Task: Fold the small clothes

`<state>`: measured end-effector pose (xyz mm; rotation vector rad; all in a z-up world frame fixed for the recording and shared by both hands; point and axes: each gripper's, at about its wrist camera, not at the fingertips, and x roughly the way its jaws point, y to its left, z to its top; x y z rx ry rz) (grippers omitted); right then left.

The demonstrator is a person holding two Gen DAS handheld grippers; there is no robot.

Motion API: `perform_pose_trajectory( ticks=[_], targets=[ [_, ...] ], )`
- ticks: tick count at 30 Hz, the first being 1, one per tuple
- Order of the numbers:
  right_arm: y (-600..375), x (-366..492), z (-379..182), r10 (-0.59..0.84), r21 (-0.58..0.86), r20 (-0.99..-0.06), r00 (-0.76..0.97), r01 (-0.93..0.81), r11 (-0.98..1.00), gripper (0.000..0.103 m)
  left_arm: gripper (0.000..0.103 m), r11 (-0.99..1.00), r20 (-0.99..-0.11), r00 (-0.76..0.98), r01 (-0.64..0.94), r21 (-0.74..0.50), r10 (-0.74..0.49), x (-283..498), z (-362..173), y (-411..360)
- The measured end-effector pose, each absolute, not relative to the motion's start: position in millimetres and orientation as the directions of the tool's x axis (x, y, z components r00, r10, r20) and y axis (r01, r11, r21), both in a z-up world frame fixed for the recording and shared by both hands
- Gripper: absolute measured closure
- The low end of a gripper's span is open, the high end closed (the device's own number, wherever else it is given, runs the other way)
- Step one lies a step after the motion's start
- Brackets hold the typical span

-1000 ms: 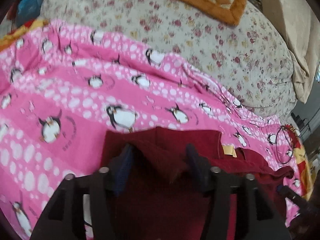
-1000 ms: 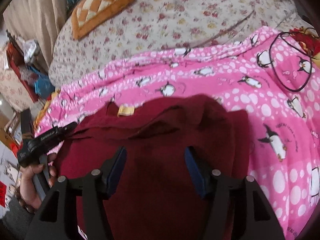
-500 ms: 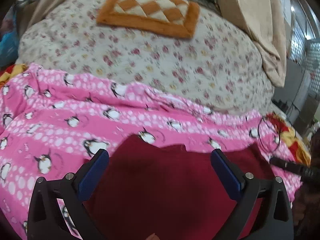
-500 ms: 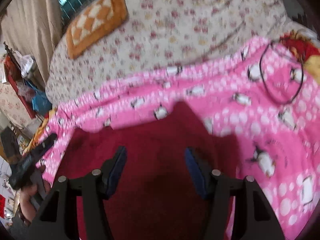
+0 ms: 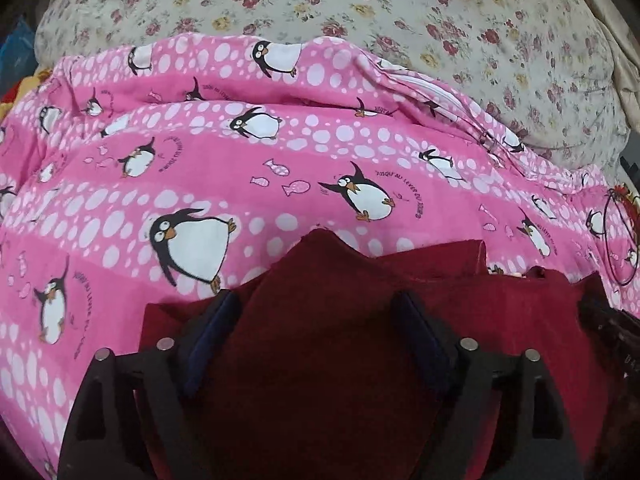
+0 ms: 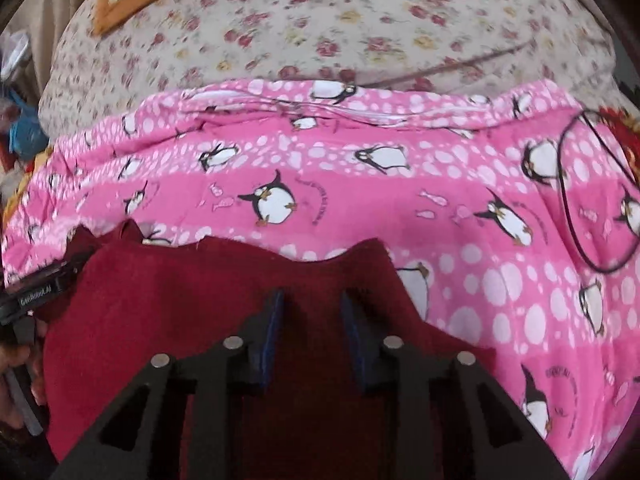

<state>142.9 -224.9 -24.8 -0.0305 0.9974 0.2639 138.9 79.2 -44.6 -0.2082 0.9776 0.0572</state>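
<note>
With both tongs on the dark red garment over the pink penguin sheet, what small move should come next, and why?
Probably carry the pinched far edge toward the near edge to make the fold. Both the left tongs and right tongs have cloth bunched between their pads, and the dark red garment lies mostly flat on the pink penguin sheet. Whether each grip is firm is unclear.

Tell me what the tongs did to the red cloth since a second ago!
Half a second ago the left tongs stood wide apart; now they have closed in around a raised fold of the dark red garment. The right tongs narrowed too, with cloth between them. The pink penguin sheet stayed spread out.
</note>
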Motion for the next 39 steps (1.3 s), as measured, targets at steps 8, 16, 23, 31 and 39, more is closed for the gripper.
perform_pose_trajectory(
  ticks=[8,16,23,31,39],
  targets=[
    [-221,113,15,0.254,0.105,-0.743,0.62,-0.267,0.958,0.066,0.053,0.976,-0.814,0.578,-0.141,-0.167,-0.056,122,-26,82],
    [-187,40,19,0.272,0.011,-0.758,0.593,-0.405,0.914,0.051,0.051,0.983,-0.79,0.613,-0.142,-0.118,-0.006,73,-23,65],
    [-186,43,0,0.219,-0.013,-0.813,0.54,-0.393,0.919,0.042,0.044,0.967,-0.782,0.62,-0.152,-0.204,-0.067,68,-24,85],
    [-157,27,3,0.362,0.035,-0.799,0.479,-0.564,0.825,0.041,0.044,0.92,-0.728,0.672,-0.19,-0.343,-0.133,-20,7,131],
    [-149,22,0,0.324,-0.05,-0.783,0.532,-0.572,0.818,0.036,0.045,0.886,-0.729,0.654,-0.198,-0.421,-0.2,-96,-25,108]
  ],
)
